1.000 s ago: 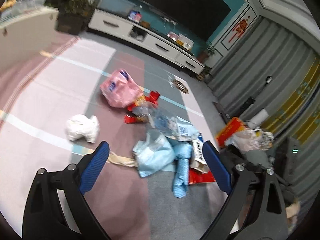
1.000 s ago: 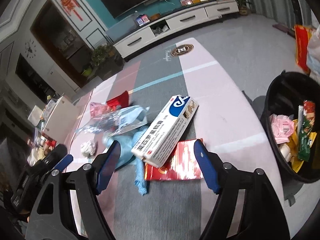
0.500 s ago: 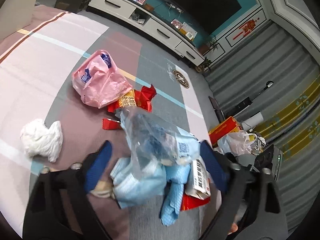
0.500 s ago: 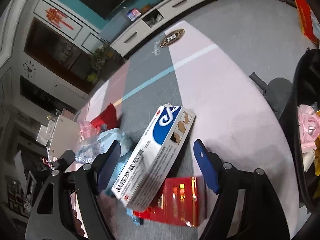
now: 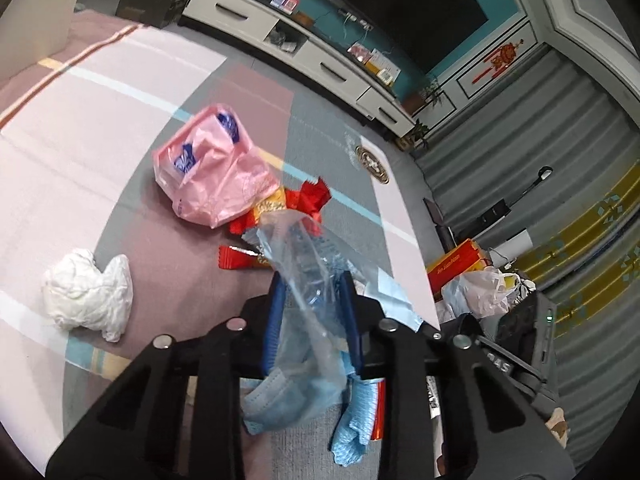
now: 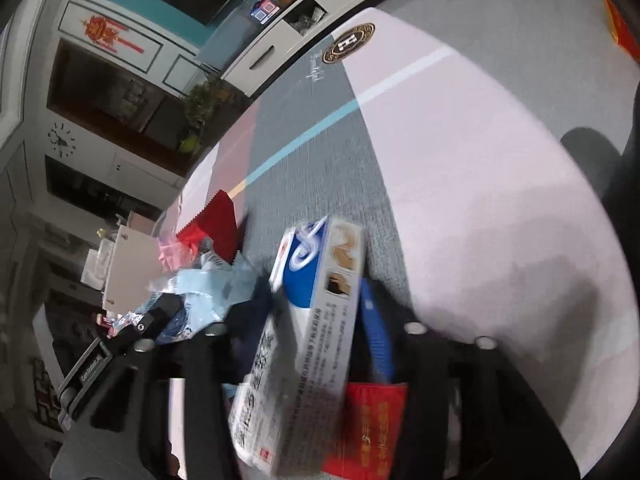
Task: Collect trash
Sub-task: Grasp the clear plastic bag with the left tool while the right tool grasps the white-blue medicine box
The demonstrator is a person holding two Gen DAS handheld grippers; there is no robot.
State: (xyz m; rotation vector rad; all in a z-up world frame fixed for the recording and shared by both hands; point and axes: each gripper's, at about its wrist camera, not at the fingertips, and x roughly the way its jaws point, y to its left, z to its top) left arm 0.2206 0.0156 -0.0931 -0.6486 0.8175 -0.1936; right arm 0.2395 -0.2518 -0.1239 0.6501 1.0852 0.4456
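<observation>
Left wrist view: my left gripper (image 5: 310, 300) has just been closing, and its 2 blue pads now pinch a crumpled clear plastic bag (image 5: 308, 272), which stands up between them. Below the pads lie a pale blue face mask (image 5: 280, 400) and a blue cloth (image 5: 354, 428) on the carpet (image 5: 100, 140). Farther off on the carpet are a pink plastic bag (image 5: 212, 172), red snack wrappers (image 5: 304, 200) touching it, and, well apart to the left, a wad of white tissue (image 5: 88, 294).

Right wrist view: my right gripper (image 6: 320, 300) has likewise just been closing, and its jaws are clenched on a long white-and-blue carton (image 6: 308, 340), held tilted with its blue end away from the camera. 1 blue pad (image 6: 376, 336) shows against the carton's right side; the other is hidden behind it. A red packet (image 6: 368, 424) lies under the carton's near end. The left gripper's black body (image 6: 120, 344) appears at lower left, beside the pale blue litter.
</observation>
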